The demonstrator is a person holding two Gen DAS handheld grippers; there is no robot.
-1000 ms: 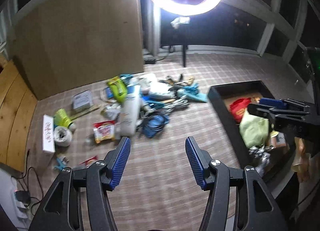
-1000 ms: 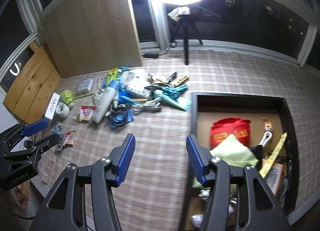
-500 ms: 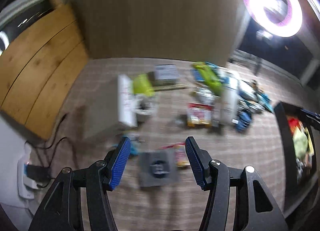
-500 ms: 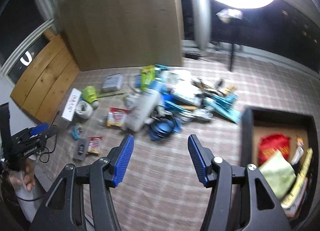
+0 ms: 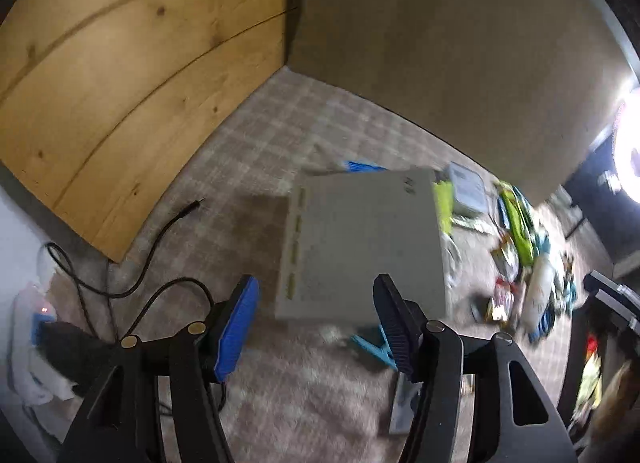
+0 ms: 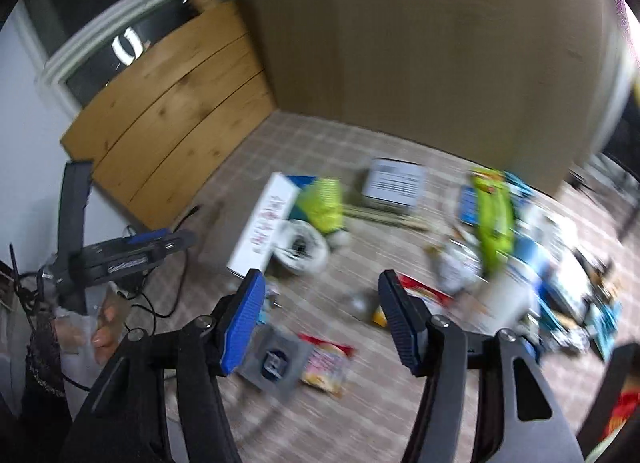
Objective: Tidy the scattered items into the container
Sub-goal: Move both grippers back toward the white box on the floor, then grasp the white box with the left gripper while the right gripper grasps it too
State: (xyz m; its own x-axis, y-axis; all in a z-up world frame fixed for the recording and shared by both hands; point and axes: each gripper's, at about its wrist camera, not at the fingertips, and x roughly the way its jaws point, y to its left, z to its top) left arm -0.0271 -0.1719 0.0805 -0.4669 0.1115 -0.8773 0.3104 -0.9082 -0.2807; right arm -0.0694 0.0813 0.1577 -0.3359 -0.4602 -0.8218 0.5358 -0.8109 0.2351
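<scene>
My left gripper (image 5: 316, 327) is open and empty, close above a long white box (image 5: 362, 247) at the left end of the scattered pile; a light blue clip (image 5: 374, 347) lies just under its right finger. In the right wrist view that white box (image 6: 264, 223) lies beside a tape roll (image 6: 302, 249) and a yellow-green item (image 6: 326, 205). My right gripper (image 6: 322, 321) is open and empty above a grey square item (image 6: 276, 361) and a snack packet (image 6: 326, 369). The left gripper (image 6: 132, 251) shows at the left. The black container's edge (image 5: 580, 351) is at far right.
A wooden panel (image 5: 120, 83) and a brown board (image 5: 460, 63) stand behind the pile. Black cables (image 5: 132, 263) and a power strip (image 5: 32, 327) lie at the left. More clutter (image 6: 520, 263) spreads right, with a grey box (image 6: 394, 181) and a green pack (image 6: 494, 215).
Both grippers have swung left, away from the container. The left one has dropped close over the white box; the right one now looks at the left part of the pile. Both stay open.
</scene>
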